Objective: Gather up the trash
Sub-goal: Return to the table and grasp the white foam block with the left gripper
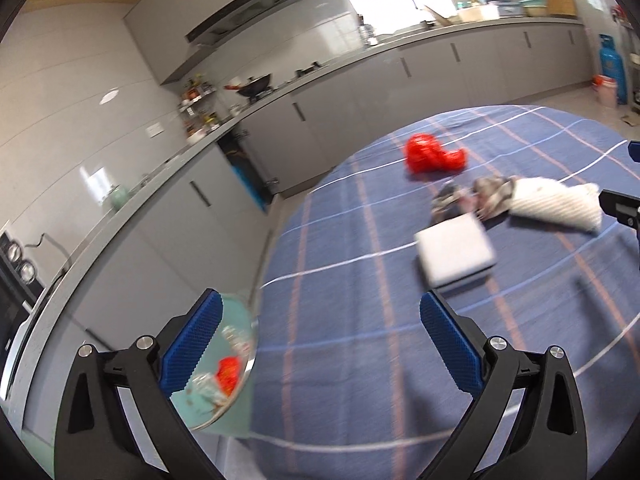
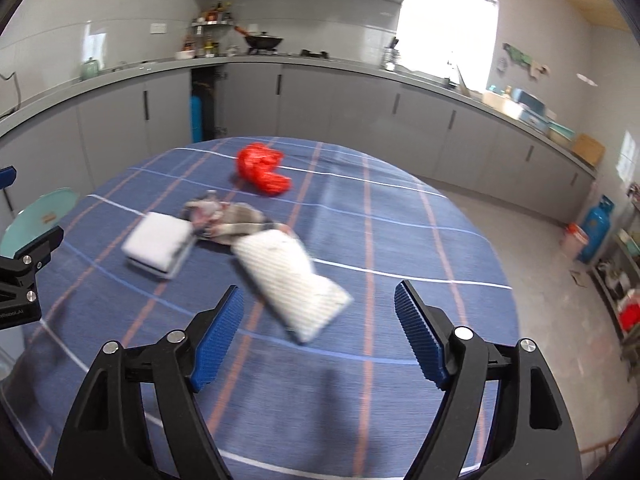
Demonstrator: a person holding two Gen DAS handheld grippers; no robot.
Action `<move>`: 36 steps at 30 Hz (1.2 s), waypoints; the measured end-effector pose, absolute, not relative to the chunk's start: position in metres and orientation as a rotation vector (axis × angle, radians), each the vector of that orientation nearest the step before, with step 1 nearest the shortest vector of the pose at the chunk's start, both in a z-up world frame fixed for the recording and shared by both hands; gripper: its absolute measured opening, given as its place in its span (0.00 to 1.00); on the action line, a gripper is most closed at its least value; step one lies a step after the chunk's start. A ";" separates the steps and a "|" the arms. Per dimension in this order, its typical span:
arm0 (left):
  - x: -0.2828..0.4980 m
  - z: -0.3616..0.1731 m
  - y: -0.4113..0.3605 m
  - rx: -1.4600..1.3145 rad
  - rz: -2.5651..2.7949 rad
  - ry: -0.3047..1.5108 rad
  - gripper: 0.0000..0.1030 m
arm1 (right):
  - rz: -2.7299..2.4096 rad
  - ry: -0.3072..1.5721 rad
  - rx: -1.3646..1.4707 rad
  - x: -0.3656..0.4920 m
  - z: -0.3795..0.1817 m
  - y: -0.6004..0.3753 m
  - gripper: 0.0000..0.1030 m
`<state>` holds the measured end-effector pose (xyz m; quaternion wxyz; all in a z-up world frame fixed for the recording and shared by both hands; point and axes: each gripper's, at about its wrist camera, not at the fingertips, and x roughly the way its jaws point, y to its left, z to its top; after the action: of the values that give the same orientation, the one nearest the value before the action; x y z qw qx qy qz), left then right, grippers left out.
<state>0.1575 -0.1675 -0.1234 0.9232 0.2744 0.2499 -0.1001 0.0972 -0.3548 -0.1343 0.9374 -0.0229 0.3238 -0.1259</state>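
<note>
A round table under a blue plaid cloth (image 1: 340,280) (image 2: 360,360) carries the trash. On it lie a crumpled red plastic bag (image 1: 434,156) (image 2: 260,172), a flat white box (image 1: 456,250) (image 2: 158,244), crumpled grey wrappers (image 1: 480,198) (image 2: 228,220) and a white striped pouch (image 1: 556,204) (image 2: 288,280). My left gripper (image 1: 320,304) is open and empty above the table's left part, short of the white box. My right gripper (image 2: 320,292) is open with nothing held, just short of the white pouch. A teal bin (image 1: 216,372) (image 2: 40,216) holding trash stands by the table's left edge.
Grey kitchen counters (image 1: 360,56) (image 2: 320,68) run along the walls behind the table, with a wok and bottles on top. A blue gas cylinder (image 1: 612,66) (image 2: 598,228) stands on the floor at the far right. Each gripper shows at the edge of the other's view.
</note>
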 end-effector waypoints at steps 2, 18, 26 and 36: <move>0.161 -0.126 -0.183 0.569 -0.227 0.518 0.94 | -0.270 0.664 -0.036 0.096 -0.136 -0.365 0.76; 0.206 -0.163 -0.240 0.523 -0.298 0.696 0.94 | -0.289 0.683 0.033 0.098 -0.147 -0.401 0.77; 0.211 -0.174 -0.243 0.512 -0.331 0.746 0.93 | -0.284 0.693 0.039 0.100 -0.151 -0.402 0.78; 0.207 -0.179 -0.244 0.510 -0.416 0.782 0.52 | -0.227 0.713 0.016 0.117 -0.149 -0.390 0.78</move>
<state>0.2070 -0.2442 -0.1789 0.8722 0.2442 0.3743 -0.1990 0.1173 -0.3904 -0.1487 0.9308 0.0079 0.3482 -0.1110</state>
